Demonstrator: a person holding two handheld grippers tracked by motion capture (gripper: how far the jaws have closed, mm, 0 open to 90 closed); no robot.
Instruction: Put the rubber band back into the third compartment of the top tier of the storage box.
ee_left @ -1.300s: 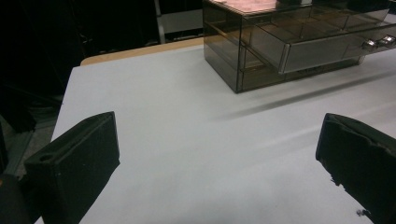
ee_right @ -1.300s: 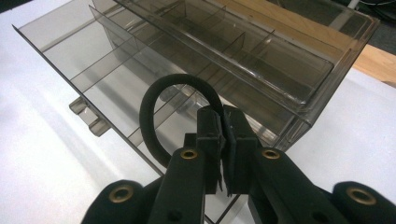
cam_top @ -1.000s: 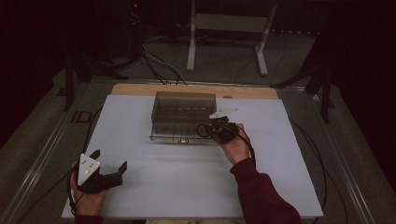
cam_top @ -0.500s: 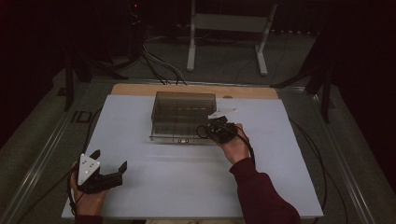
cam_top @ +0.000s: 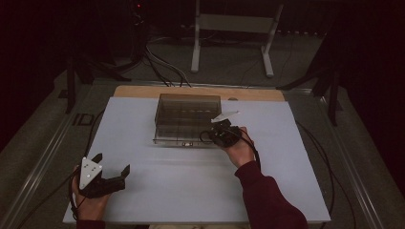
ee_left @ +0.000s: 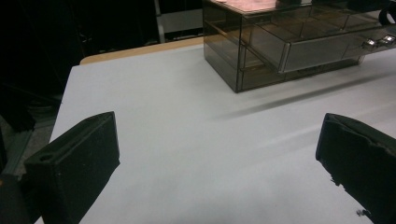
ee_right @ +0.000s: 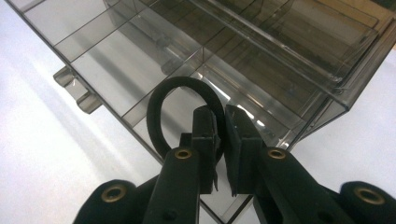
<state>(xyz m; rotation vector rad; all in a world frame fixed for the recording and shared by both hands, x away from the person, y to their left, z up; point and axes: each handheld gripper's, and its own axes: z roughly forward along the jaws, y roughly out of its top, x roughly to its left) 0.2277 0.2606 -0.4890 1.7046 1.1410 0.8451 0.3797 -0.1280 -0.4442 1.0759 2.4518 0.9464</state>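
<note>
Hair tie (ee_right: 161, 105) pinched in the right gripper (ee_right: 222, 121) over the open drawer (ee_right: 135, 70) of the smoky clear organizer (cam_top: 187, 112).
Left gripper (cam_top: 111, 167) rests on the white table (cam_top: 191, 181) near the person, jaws spread wide, grasping nothing.

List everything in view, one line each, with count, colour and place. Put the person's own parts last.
Table: one, pale grey top with a wooden far edge, centre.
Drawer box: one, smoky clear plastic, far centre of the table, one drawer pulled out.
Hair band: one, black loop, held over the open drawer.
Stand: one, white metal, on the floor beyond the table.
Left gripper: one, black, jaws wide apart, near left of the table.
Right gripper: one, black, shut on the hair band.
Sleeve: one, dark red, right arm.
</note>
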